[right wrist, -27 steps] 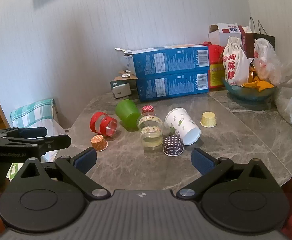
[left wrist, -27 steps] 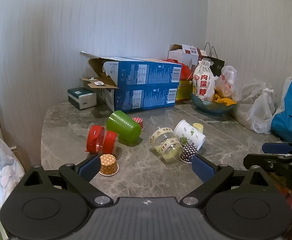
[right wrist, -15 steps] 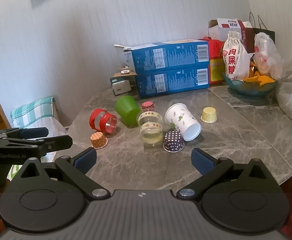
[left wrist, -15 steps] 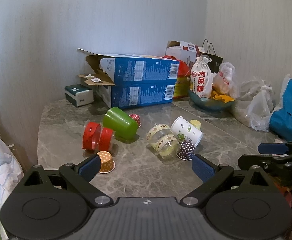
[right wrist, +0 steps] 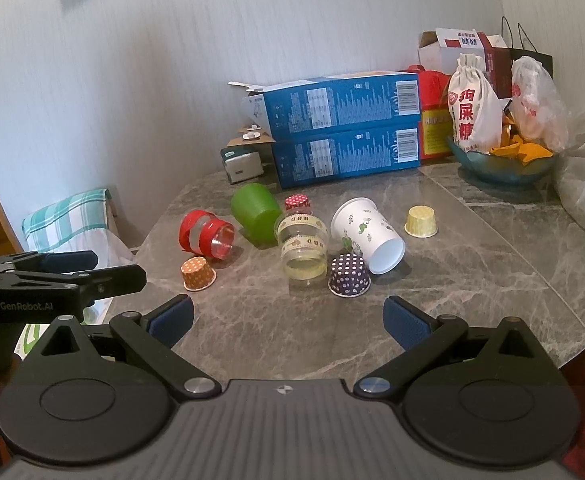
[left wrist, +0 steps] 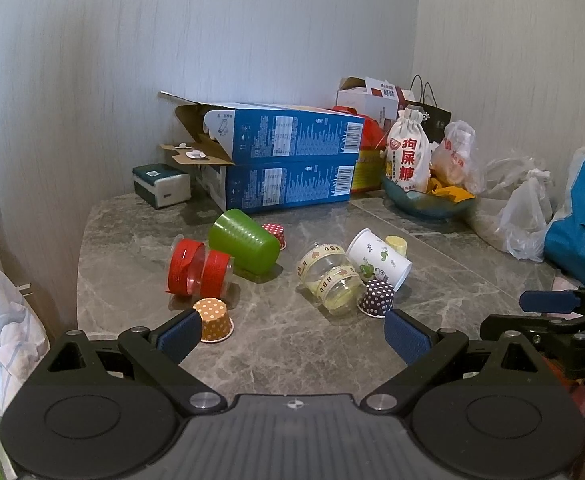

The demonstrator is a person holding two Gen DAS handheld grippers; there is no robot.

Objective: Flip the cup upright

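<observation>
Several cups lie on their sides on the grey marble table [left wrist: 292, 352]: a green cup [left wrist: 244, 239] [right wrist: 255, 212], a red-banded clear cup [left wrist: 196, 267] [right wrist: 206, 234], a clear cup with patterned tape [left wrist: 329, 278] [right wrist: 302, 245] and a white printed paper cup [left wrist: 379, 257] [right wrist: 366, 233]. Small paper cups stand upside down: orange dotted [left wrist: 213, 320] [right wrist: 198, 273], dark dotted [left wrist: 376, 298] [right wrist: 349, 275], yellow [right wrist: 421, 221], red dotted [right wrist: 297, 202]. My left gripper [left wrist: 292, 334] is open and empty, near the table's front. My right gripper [right wrist: 288, 320] is open and empty, short of the cups.
Two stacked blue cartons [left wrist: 288, 164] stand at the back by the wall, a small white box [left wrist: 161, 185] to their left. A teal bowl [right wrist: 500, 166] with a cloth bag and snacks sits back right. Plastic bags [left wrist: 528, 216] crowd the right side.
Both grippers have drawn slightly back and up from the cups, which now sit a little farther off. Nothing on the table has moved.
</observation>
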